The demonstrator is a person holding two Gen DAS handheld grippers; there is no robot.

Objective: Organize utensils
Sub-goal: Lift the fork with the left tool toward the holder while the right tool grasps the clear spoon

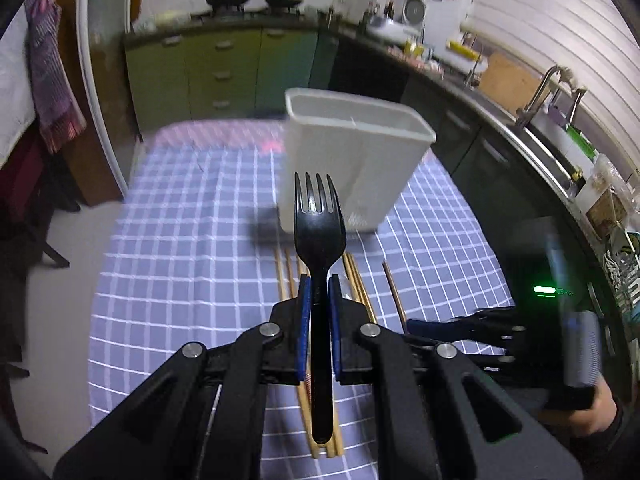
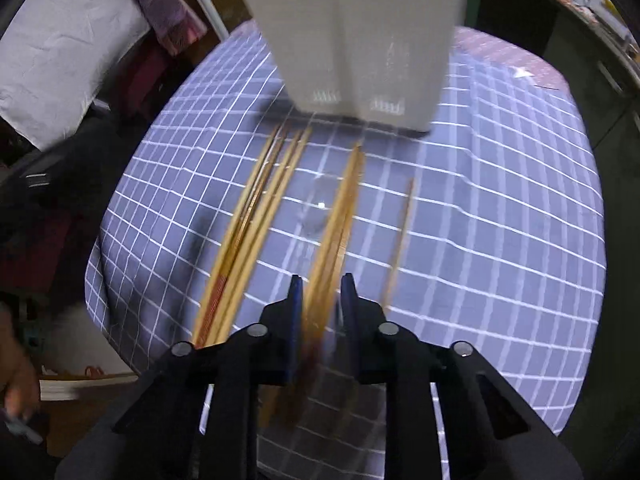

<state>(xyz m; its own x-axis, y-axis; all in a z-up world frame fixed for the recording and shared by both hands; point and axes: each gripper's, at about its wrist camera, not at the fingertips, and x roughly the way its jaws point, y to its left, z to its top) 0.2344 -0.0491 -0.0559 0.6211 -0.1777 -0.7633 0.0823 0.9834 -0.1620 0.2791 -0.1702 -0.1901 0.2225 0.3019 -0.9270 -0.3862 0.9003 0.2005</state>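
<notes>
My left gripper (image 1: 318,286) is shut on a black plastic fork (image 1: 319,220), tines up, held above the table in front of the white utensil holder (image 1: 352,160). The holder (image 2: 356,36) stands upright on the checked cloth. Several wooden chopsticks (image 2: 272,200) lie on the cloth in front of it; some show under the fork in the left wrist view (image 1: 356,280). My right gripper (image 2: 322,286) is open, low over the cloth, its fingers either side of one bundle of chopsticks (image 2: 340,208). It shows at the right in the left wrist view (image 1: 416,326).
The table carries a purple checked cloth (image 2: 500,200). A kitchen counter with a sink and tap (image 1: 548,92) runs along the right. Green cabinets (image 1: 224,72) stand beyond the table. A chair with white cloth (image 2: 60,52) is at the left.
</notes>
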